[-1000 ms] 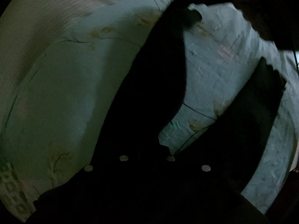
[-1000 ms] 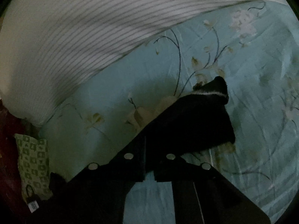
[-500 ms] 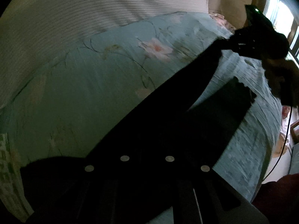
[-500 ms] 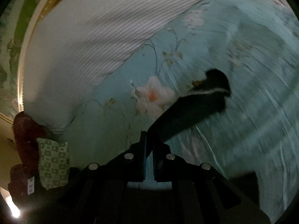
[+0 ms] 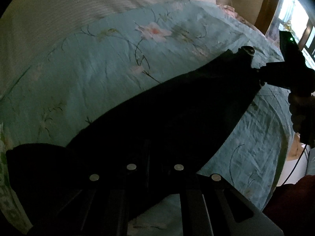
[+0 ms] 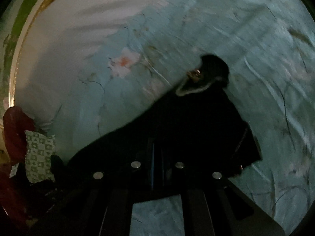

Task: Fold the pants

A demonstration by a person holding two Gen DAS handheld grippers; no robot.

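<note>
A dim bedroom: you are working over a bed (image 5: pixel 94 82) spread with a pale blue floral sheet, a white ribbed cover (image 5: pixel 82 2) lying across its far side and a bright window (image 5: pixel 291 19) off to the right. One pair of black pants (image 5: pixel 177 118) is stretched in the air above the sheet between your two tools, hanging as a broad dark sheet of cloth from one grip to the other.

In the left wrist view your left gripper (image 5: pixel 146 157) has its jaws pressed together on the near end of the cloth. At the far end the right gripper (image 5: pixel 254 66) pinches a gathered corner, with your hand (image 5: pixel 301 110) below it. From the right wrist view the same gripper (image 6: pixel 155 157) shows its jaws closed on black fabric, and a bunched part with a pale band and what may be a button (image 6: pixel 196 72) hangs beyond it.

To do this step well, I would keep both grips firm and the cloth taut, hold the two ends level so the legs hang one over the other, then lower the whole length flat onto the open sheet before making any crease. Slack in the middle would likely leave wrinkles.

Count: one bed, one pair of pants, two grippers, one green-patterned cushion (image 6: pixel 39 155) at the bed's edge
</note>
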